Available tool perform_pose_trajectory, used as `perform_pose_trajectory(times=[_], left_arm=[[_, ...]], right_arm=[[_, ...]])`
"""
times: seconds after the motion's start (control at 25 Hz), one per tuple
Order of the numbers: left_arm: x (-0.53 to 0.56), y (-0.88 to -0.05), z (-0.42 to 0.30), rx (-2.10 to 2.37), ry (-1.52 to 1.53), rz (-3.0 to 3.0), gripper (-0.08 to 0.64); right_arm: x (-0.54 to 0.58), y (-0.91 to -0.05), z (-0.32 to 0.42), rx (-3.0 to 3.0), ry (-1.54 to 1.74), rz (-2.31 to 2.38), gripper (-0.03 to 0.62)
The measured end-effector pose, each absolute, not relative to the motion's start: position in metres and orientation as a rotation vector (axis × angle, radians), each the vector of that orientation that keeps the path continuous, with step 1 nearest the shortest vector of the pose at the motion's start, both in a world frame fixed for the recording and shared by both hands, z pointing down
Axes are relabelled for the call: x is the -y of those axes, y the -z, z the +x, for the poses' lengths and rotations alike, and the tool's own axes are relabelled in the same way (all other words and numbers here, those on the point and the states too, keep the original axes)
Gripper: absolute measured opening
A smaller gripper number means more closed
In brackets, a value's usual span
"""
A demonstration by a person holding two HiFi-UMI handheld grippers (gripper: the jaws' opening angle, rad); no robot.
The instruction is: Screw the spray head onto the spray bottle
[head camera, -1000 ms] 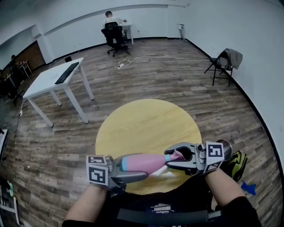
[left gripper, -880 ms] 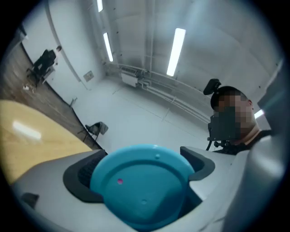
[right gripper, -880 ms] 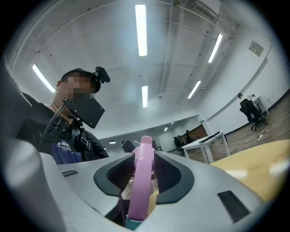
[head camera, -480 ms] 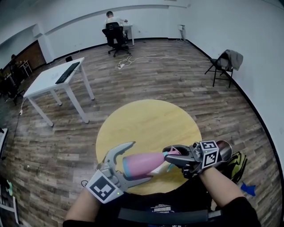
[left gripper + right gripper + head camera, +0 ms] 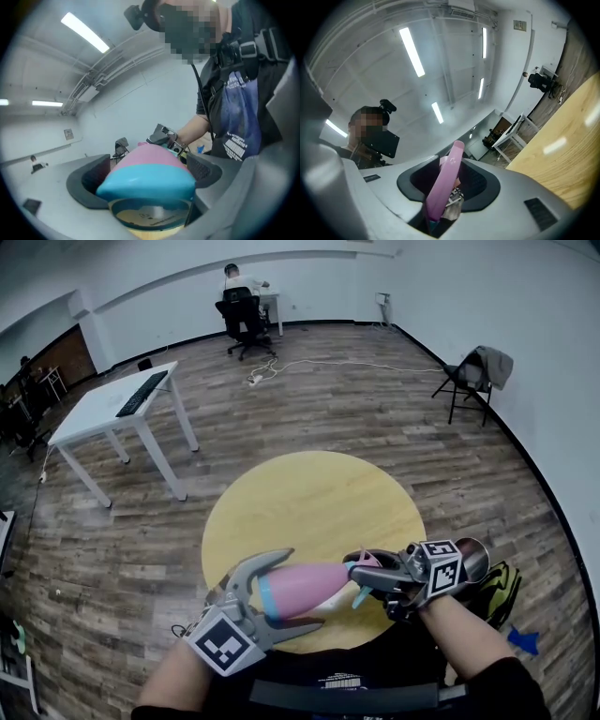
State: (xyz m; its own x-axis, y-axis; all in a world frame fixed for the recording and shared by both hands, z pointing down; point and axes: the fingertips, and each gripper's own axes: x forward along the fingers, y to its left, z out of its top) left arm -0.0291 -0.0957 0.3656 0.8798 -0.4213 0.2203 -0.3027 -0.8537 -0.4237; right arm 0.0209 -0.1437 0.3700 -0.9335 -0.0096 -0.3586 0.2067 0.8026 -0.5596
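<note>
A pink spray bottle (image 5: 314, 583) with a blue band near its base lies roughly level above the near edge of the round yellow table (image 5: 309, 493). My left gripper (image 5: 298, 591) is shut on its wide end, one jaw above and one below; in the left gripper view the bottle (image 5: 150, 164) fills the jaws of the left gripper (image 5: 147, 171). The neck points right into the pink and teal spray head (image 5: 366, 564), on which my right gripper (image 5: 362, 574) is shut. The pink trigger (image 5: 446, 180) stands between the right gripper's (image 5: 450, 182) pads.
A white desk (image 5: 98, 413) with a keyboard stands at far left. A person sits on an office chair (image 5: 242, 310) at the back wall. A folding chair (image 5: 469, 376) is at right, a bag (image 5: 502, 582) lies on the floor beside my right arm.
My left gripper has rolled about the bottle's axis, its marker cube swinging from beside the bottle to below it. The right gripper rolled a little. Bottle and spray head stayed where they were.
</note>
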Motion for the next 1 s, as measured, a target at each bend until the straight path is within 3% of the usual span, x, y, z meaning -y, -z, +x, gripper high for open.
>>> perform_pose_trajectory(times=[0.2, 0.6, 0.88, 1.0], left_arm=[[0.102, -0.348, -0.035, -0.522, 0.166, -3.132, 0.520], [0.111, -0.371, -0.036, -0.221, -0.279, -4.038, 0.518], [0.124, -0.347, -0.047, -0.389, -0.465, -3.792, 0.527], [0.124, -0.338, -0.049, -0.519, -0.360, -3.530, 0.528]], right_arm=[[0.135, -0.362, 0.021, -2.717, 0.685, 0.097, 0.150], [0.101, -0.357, 0.031, -2.910, -0.044, 0.100, 0.150], [0.124, -0.346, 0.026, -2.779, 0.350, 0.096, 0.152], [0.144, -0.351, 0.034, -2.676, 0.586, 0.069, 0.152]])
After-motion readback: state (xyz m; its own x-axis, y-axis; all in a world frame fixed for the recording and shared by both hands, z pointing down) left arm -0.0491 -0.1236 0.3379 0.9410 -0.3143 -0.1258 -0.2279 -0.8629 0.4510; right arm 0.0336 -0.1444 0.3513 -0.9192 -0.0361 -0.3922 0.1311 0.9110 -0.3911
